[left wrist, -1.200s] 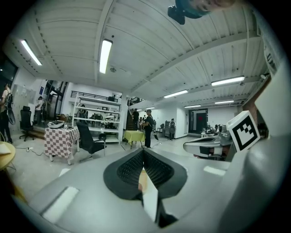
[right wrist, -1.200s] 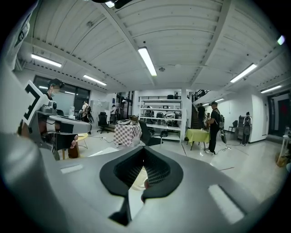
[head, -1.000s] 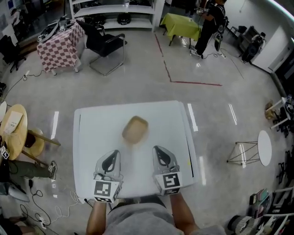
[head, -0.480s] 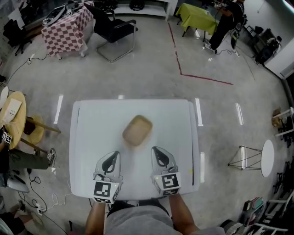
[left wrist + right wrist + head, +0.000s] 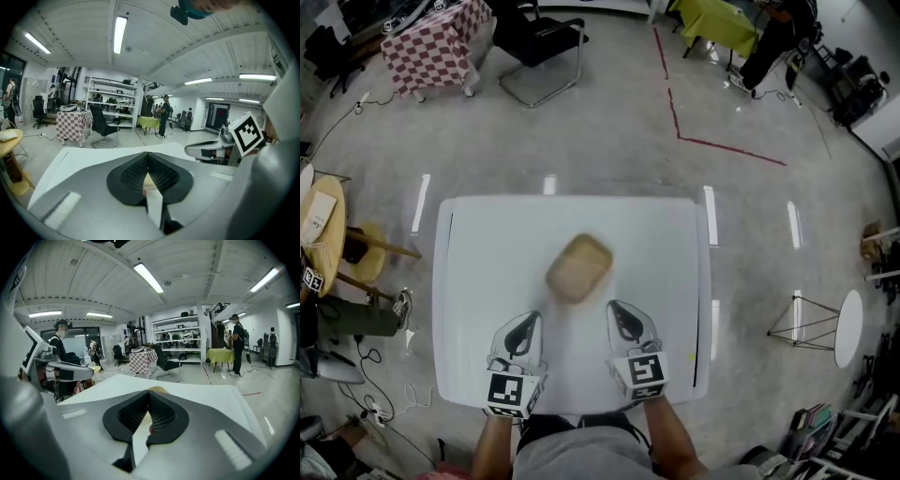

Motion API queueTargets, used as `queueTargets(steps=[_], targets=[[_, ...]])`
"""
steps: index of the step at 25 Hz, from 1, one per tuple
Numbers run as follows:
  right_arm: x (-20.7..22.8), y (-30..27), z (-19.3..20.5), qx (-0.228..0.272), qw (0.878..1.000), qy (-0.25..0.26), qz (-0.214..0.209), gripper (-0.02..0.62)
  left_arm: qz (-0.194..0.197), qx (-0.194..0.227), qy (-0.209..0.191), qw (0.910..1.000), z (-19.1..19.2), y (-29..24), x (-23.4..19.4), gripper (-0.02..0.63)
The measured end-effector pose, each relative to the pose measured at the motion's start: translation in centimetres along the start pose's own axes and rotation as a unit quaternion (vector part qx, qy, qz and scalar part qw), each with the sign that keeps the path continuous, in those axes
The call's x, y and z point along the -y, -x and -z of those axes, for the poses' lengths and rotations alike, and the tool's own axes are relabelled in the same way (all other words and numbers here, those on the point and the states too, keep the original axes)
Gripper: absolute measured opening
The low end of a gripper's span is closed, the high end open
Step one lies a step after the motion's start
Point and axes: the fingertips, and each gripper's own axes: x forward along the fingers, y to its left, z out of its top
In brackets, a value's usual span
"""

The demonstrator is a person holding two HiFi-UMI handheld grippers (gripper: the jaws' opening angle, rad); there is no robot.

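My left hand-held gripper (image 5: pixel 524 328), right hand-held gripper (image 5: pixel 622 317): closed, empty, at near desk (image 5: pixel 478 246) edge; tan bowl (image 5: pixel 578 268) centred beyond, within either's reach.

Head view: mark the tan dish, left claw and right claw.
tan dish (image 5: pixel 578 267), head view, middle of its top.
left claw (image 5: pixel 528 321), head view, between its fingertips.
right claw (image 5: pixel 619 311), head view, between its fingertips.

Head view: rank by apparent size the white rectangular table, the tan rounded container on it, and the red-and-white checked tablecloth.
1. white rectangular table
2. red-and-white checked tablecloth, farther from the camera, so likely bigger than it looks
3. tan rounded container
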Motion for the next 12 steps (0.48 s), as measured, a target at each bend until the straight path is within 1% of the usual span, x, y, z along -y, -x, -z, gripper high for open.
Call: queueTargets(steps=[7,12], targets=[[0.8,-2.2,2.4,-0.019,1.000,-0.014,-0.010,0.005,-0.007,-0.019,0.004,0.9998,2.7,-1.5,-0.5,0.012],[1.4,-3.2,3.4,-0.037,0.999,-0.030,-0.005,0.006,-0.005,-0.026,0.002,0.9997,3.0,-2.1,-0.5,0.012]])
